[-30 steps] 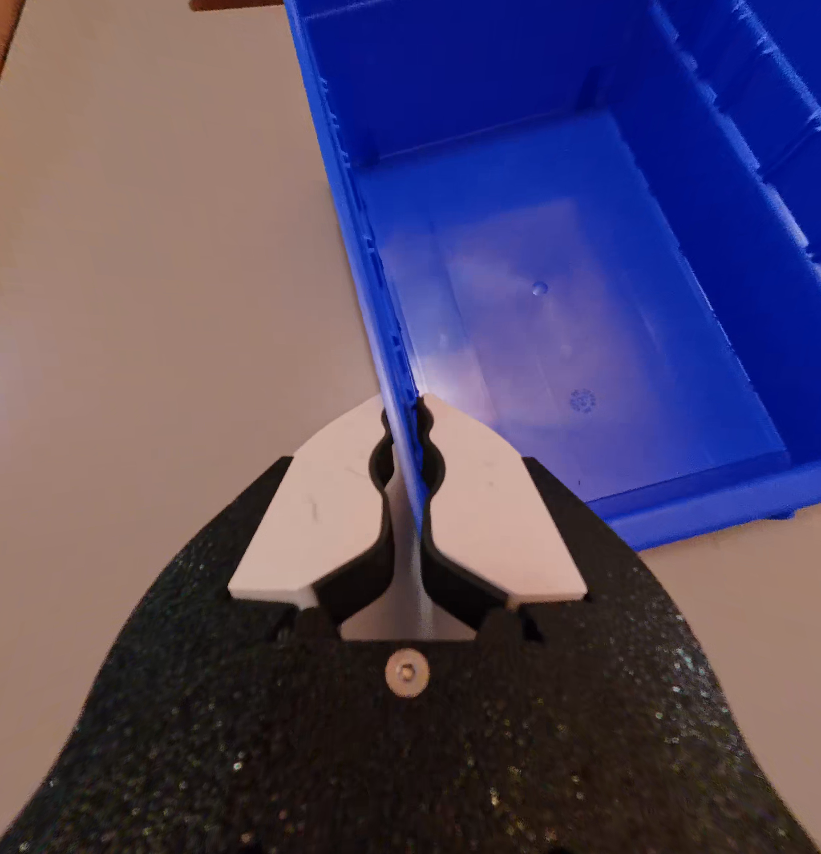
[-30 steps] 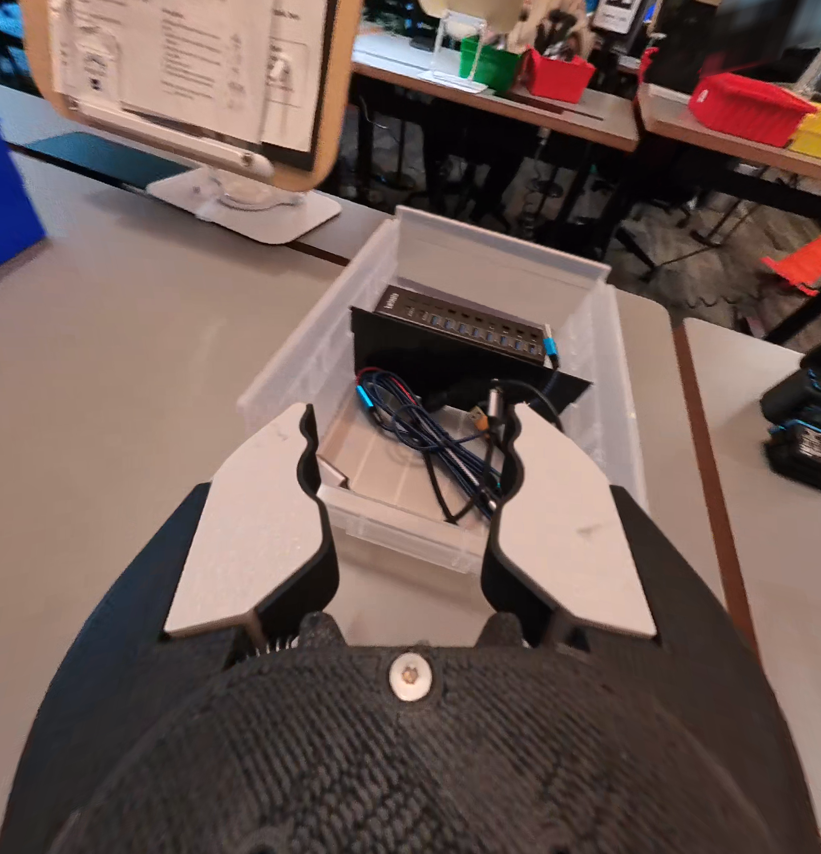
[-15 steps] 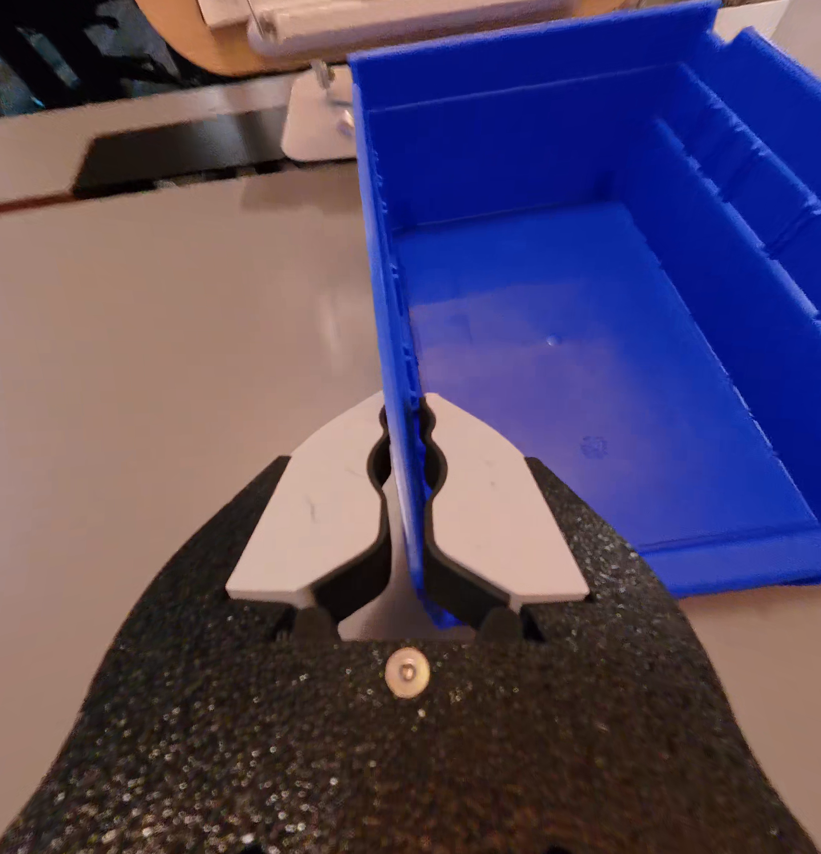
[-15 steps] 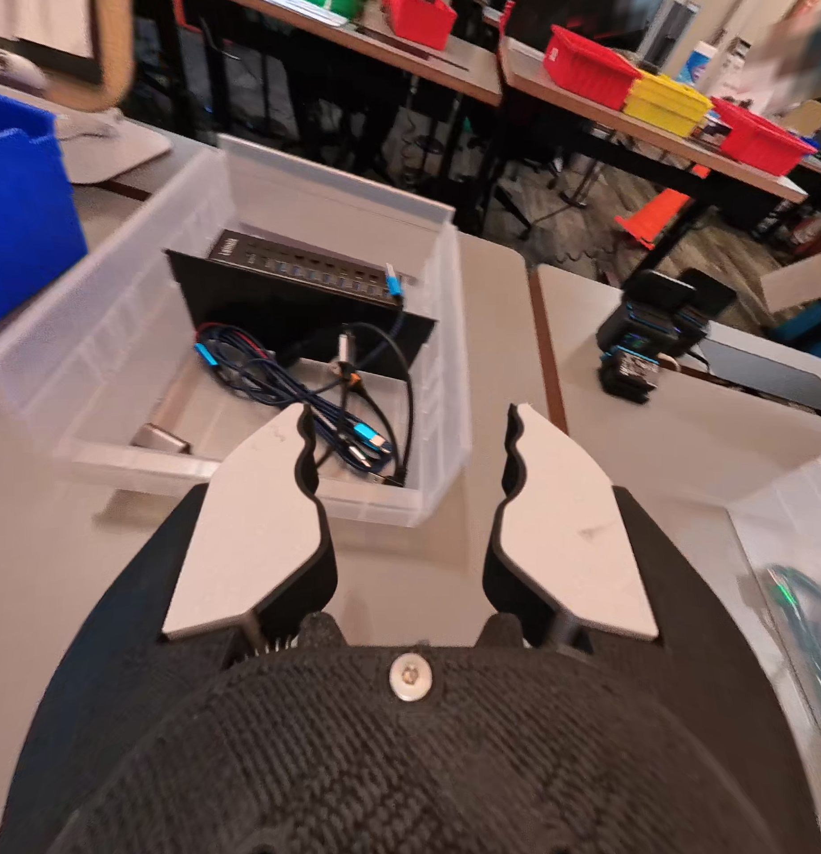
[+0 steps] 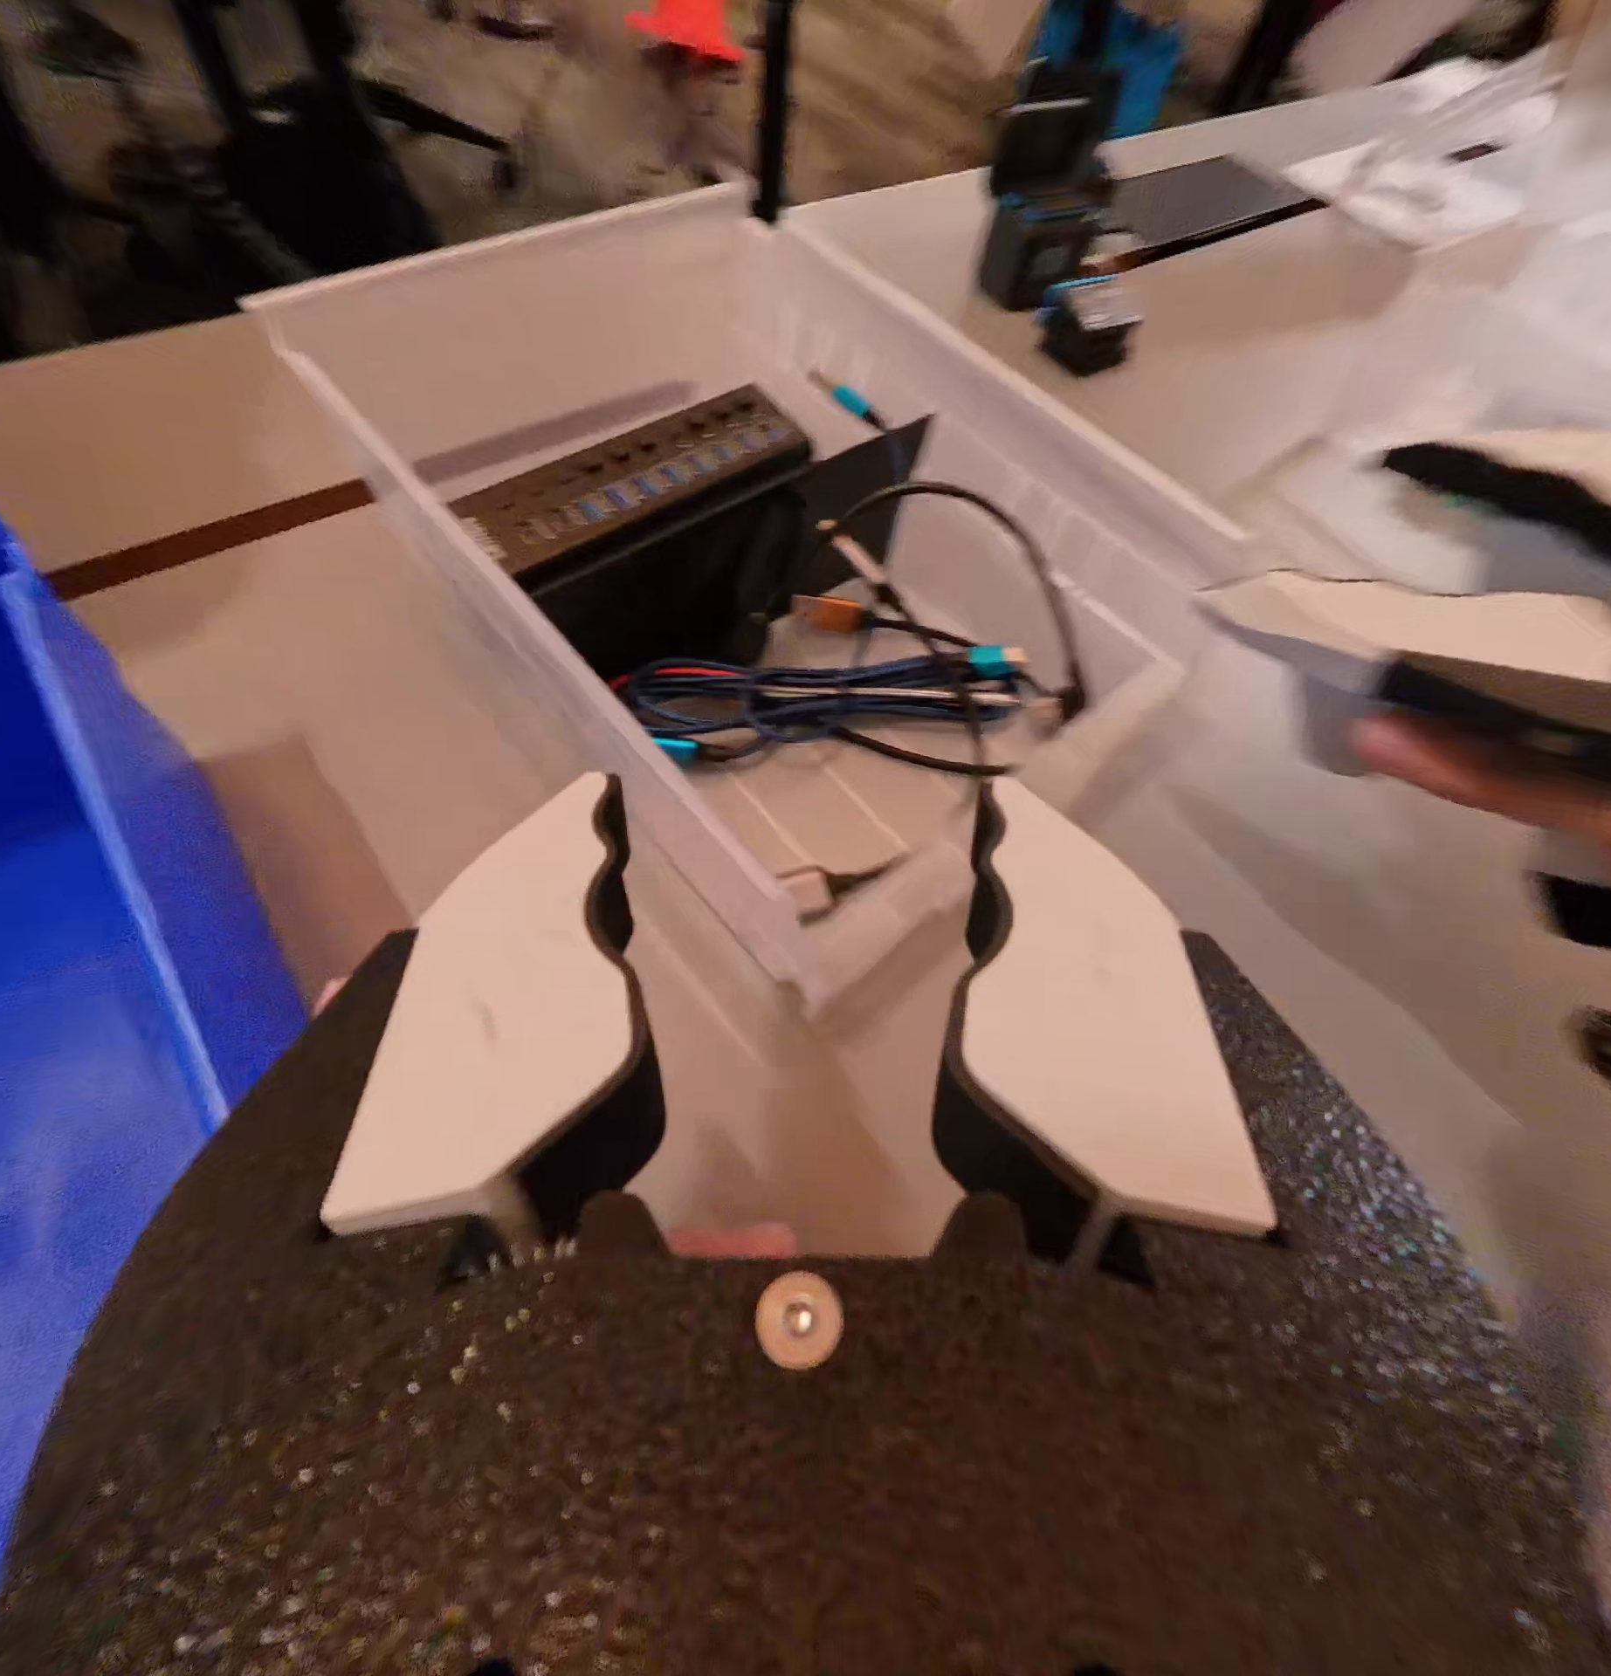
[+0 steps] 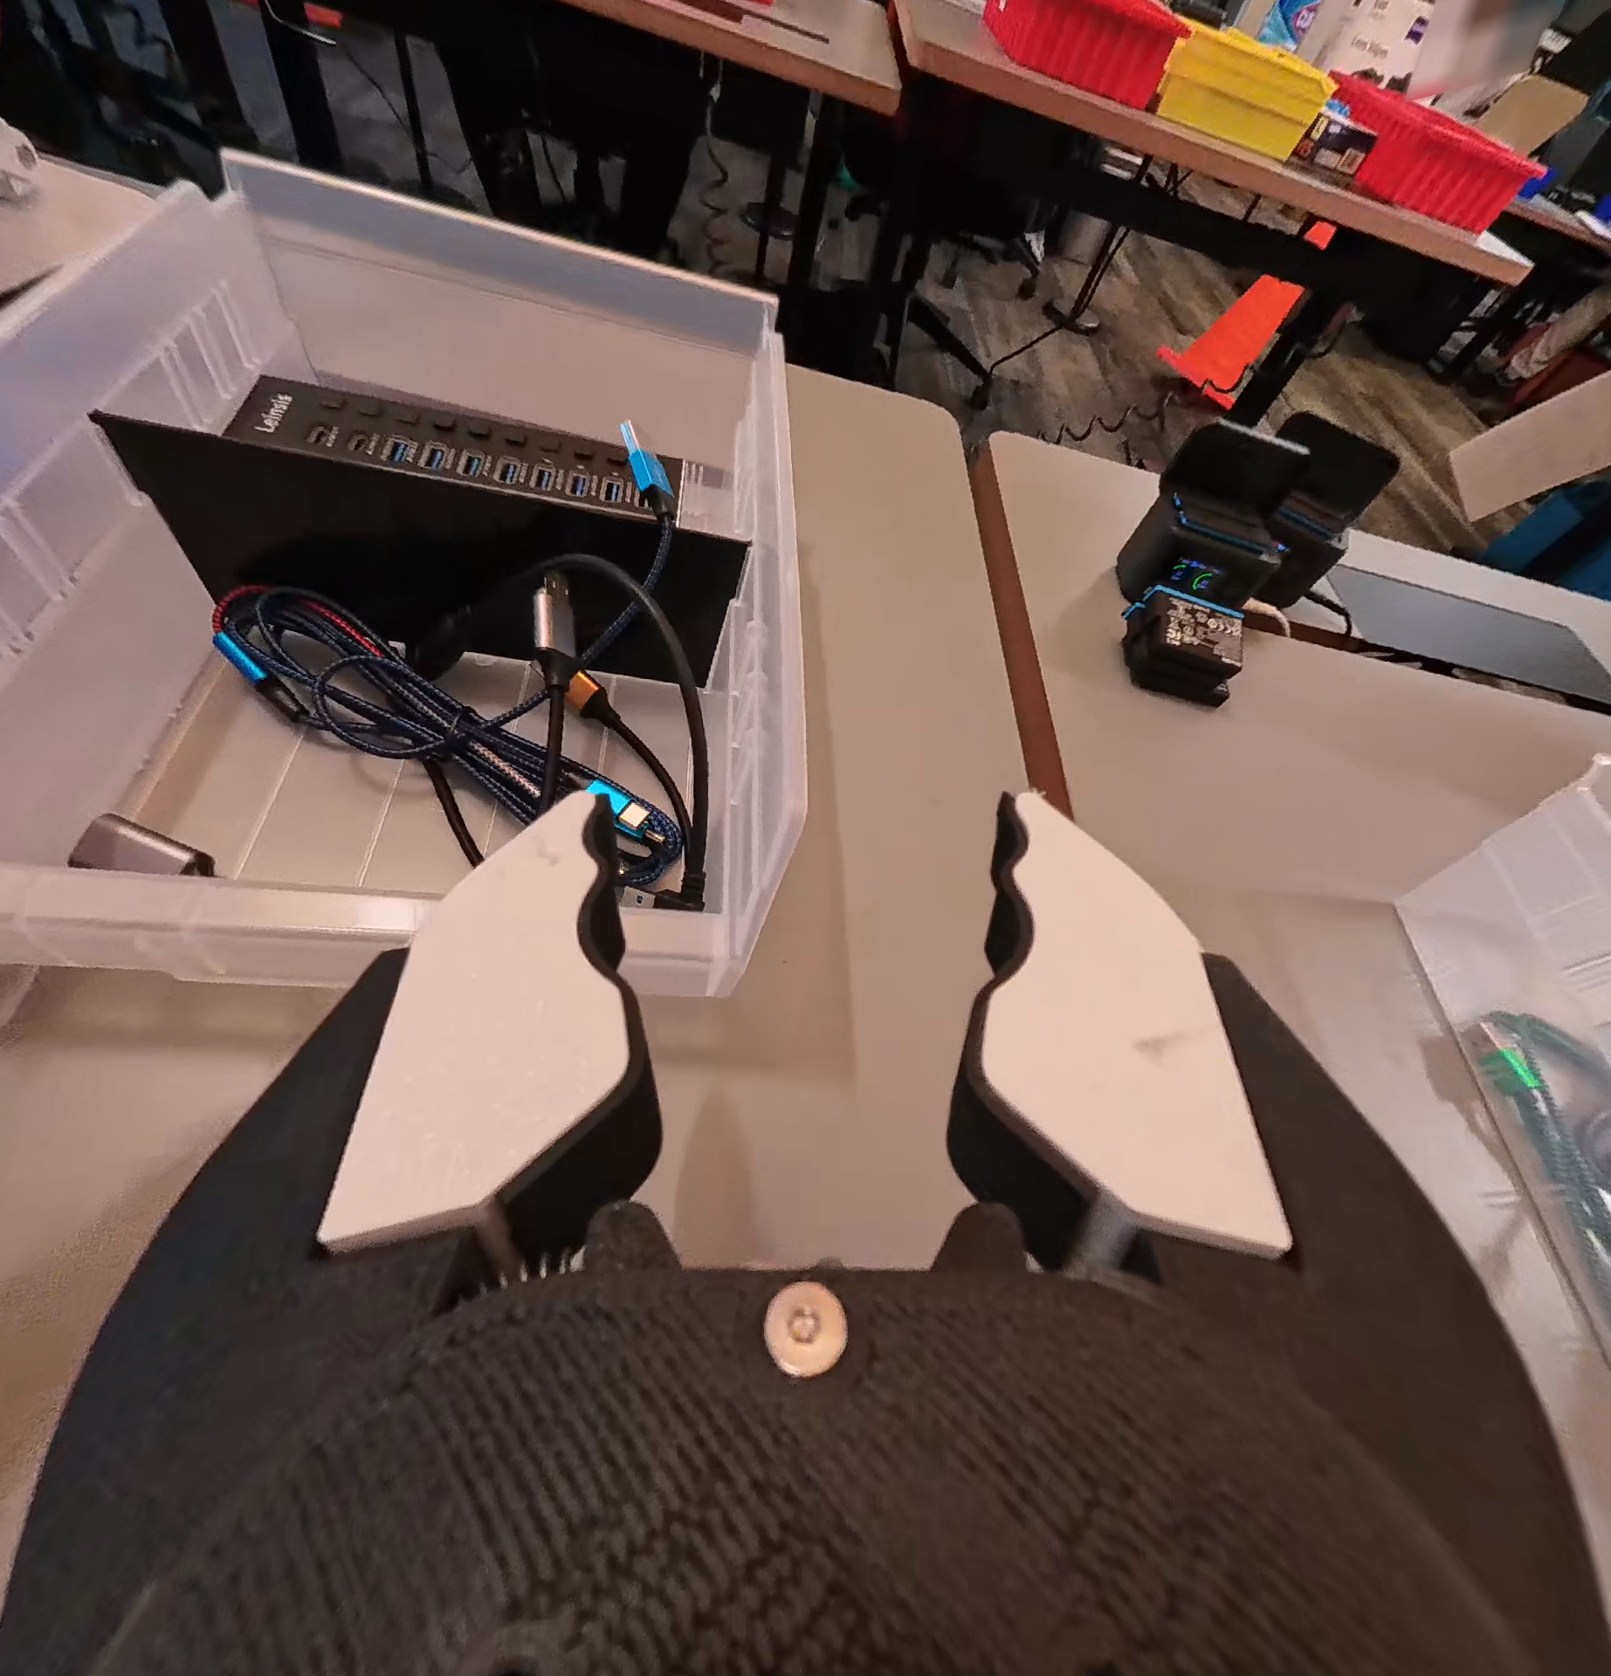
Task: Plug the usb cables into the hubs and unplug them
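Note:
A clear plastic bin [image 6: 765,635] holds a long black USB hub [image 6: 448,444] leaning on a black panel. In front of the hub lies a tangle of blue, black and red USB cables [image 6: 475,725]. A blue plug [image 6: 647,472] stands at the hub's right end. A small grey hub [image 6: 139,848] lies in the bin's near left corner. My right gripper [image 6: 801,807] is open and empty, just right of the bin's near corner. In the left wrist view my left gripper [image 5: 797,798] is open and empty over the near end of the bin [image 5: 511,580], with the hub [image 5: 638,481] and cables [image 5: 829,698] beyond.
A blue bin [image 5: 76,907] stands close on the left. A second clear bin [image 6: 1554,907] with a green cable is at the right. A black charger block [image 6: 1237,553] sits on the neighbouring table. The right gripper's body [image 5: 1509,671], held in a hand, shows blurred at the right.
My left gripper let go of the blue bin's wall, opened, and swung right to the clear bin. My right gripper moved right, so the clear bin now lies to its left.

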`<state>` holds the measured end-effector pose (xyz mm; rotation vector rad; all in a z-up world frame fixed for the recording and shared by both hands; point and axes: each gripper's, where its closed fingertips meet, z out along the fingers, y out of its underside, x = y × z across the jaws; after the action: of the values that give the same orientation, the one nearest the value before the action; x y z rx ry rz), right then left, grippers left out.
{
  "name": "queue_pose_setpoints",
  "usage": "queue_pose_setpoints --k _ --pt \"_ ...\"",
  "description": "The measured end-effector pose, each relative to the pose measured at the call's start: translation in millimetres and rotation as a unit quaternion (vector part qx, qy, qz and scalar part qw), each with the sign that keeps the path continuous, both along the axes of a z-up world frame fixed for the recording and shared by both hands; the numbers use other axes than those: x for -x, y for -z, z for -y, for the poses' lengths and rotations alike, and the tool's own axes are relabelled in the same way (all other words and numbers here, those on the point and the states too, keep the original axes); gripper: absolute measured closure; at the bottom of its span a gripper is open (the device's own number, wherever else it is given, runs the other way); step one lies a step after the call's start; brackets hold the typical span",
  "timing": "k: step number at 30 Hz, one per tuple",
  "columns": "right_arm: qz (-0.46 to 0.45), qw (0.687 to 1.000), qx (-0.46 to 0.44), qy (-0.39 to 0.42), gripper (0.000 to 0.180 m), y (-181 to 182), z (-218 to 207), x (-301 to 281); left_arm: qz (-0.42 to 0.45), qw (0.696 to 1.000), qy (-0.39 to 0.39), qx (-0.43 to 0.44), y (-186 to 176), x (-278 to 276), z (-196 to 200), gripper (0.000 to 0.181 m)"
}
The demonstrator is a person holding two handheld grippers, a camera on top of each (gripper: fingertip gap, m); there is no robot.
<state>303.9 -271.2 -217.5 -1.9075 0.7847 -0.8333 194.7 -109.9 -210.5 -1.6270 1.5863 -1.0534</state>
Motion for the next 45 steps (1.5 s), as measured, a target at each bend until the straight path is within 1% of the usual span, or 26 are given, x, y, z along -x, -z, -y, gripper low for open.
queue_pose_setpoints --k 1,3,6,8,9,10,11,12,13,14,15,17,19,21,22,23,24,27,29,31,33,36,38,41,43,45 --pt "0.004 1.0 -0.003 -0.002 0.1 -2.6 0.5 1.2 -0.003 0.999 -0.029 -0.016 10.2 -8.1 -6.5 0.106" --pt "0.009 1.0 -0.015 -0.007 0.101 -7.3 1.2 3.1 -0.006 0.997 -0.07 -0.014 29.6 -19.9 -15.0 0.103" --pt "0.005 0.999 -0.035 -0.011 0.102 -7.1 1.2 3.9 -0.045 0.993 -0.11 -0.015 65.4 -33.3 -26.5 0.103" --pt "-0.001 0.999 -0.036 -0.01 0.101 -2.0 1.1 2.8 -0.03 0.993 -0.111 -0.006 67.2 -43.5 -27.7 0.093" --pt "-0.001 0.999 -0.037 -0.007 0.101 0.6 1.1 1.0 -0.022 0.992 -0.123 -0.008 63.6 -48.4 -31.0 0.094" --pt "-0.003 0.999 -0.04 -0.003 0.1 4.1 0.8 -1.2 -0.012 0.991 -0.133 -0.03 60.1 -54.0 -36.5 0.098" --pt "-0.007 0.999 -0.043 0.003 0.1 8.5 0.2 -3.7 -0.001 0.989 -0.136 -0.063 57.5 -59.2 -42.2 0.114" --pt "-0.014 0.999 -0.046 0.011 0.1 13.8 -0.6 -6.7 0.006 0.988 -0.119 -0.094 56.6 -64.2 -42.1 0.118" --pt "-0.023 0.999 -0.046 0.018 0.1 20.4 -1.9 -9.1 0.0 0.983 -0.133 -0.124 57.0 -64.9 -49.3 0.123" --pt "-0.028 0.998 -0.044 0.026 0.1 26.7 -3.5 -12.1 -0.001 0.982 -0.13 -0.139 56.7 -65.7 -52.6 0.128" --pt "-0.028 0.998 -0.043 0.029 0.1 31.9 -6.3 -15.2 0.0 0.982 -0.128 -0.138 56.5 -66.3 -54.6 0.132" --pt "-0.025 0.999 -0.046 0.009 0.101 40.3 -17.9 -16.1 0.005 0.983 -0.127 -0.131 55.9 -64.8 -58.5 0.142" --pt "-0.029 0.997 -0.075 -0.014 0.103 44.6 -28.9 -14.6 0.01 0.984 -0.123 -0.126 55.4 -59.5 -58.9 0.151" --pt "-0.069 0.986 -0.135 -0.067 0.122 40.8 -42.6 -4.9 0.02 0.985 -0.123 -0.118 54.2 -54.3 -57.9 0.152" --pt "-0.087 0.981 -0.161 -0.067 0.13 36.9 -42.4 -4.9 0.022 0.985 -0.122 -0.12 53.7 -51.3 -57.8 0.152" --pt "-0.101 0.979 -0.165 -0.06 0.139 37.4 -39.3 -4.7 0.023 0.985 -0.121 -0.123 53.4 -48.5 -57.9 0.153" --pt "-0.095 0.982 -0.148 -0.062 0.148 36.7 -38.9 -2.7 0.026 0.985 -0.12 -0.118 53.2 -46.9 -56.6 0.153" --pt "-0.066 0.995 -0.052 -0.06 0.174 33.6 -36.7 4.9 0.032 0.985 -0.124 -0.116 51.8 -40.9 -55.6 0.156" --pt "-0.062 0.995 -0.044 -0.065 0.174 25.7 -34.4 12.9 0.034 0.986 -0.124 -0.11 46.6 -35.1 -54.7 0.157" --pt "-0.037 0.996 -0.056 -0.062 0.174 7.9 -30.7 20.9 0.052 0.985 -0.119 -0.111 33.4 -30.0 -51.3 0.157" --pt "0.01 0.996 -0.064 -0.059 0.174 -24.0 -28.8 30.9 0.086 0.982 -0.12 -0.115 9.3 -24.7 -50.3 0.157" --pt "0.074 0.993 -0.085 -0.043 0.174 -80.5 -27.5 56.7 0.142 0.974 -0.121 -0.128 -48.2 -7.5 -51.2 0.157" --pt "0.097 0.986 -0.13 -0.047 0.174 -113.3 -35.1 75.4 0.176 0.965 -0.115 -0.158 -88.3 10.1 -56.3 0.156" --pt "0.098 0.98 -0.163 -0.062 0.174 -141.2 -71.3 97.8 0.199 0.953 -0.132 -0.188 -132.4 43.2 -84.4 0.157" --pt "0.088 0.979 -0.163 -0.085 0.174 -148.6 -108.5 112.3 0.195 0.947 -0.151 -0.205 -146.1 66.9 -114.4 0.157" --pt "0.078 0.975 -0.173 -0.119 0.174 -152.1 -154.5 128.9 0.185 0.943 -0.187 -0.202 -148.8 94.2 -154.5 0.158"
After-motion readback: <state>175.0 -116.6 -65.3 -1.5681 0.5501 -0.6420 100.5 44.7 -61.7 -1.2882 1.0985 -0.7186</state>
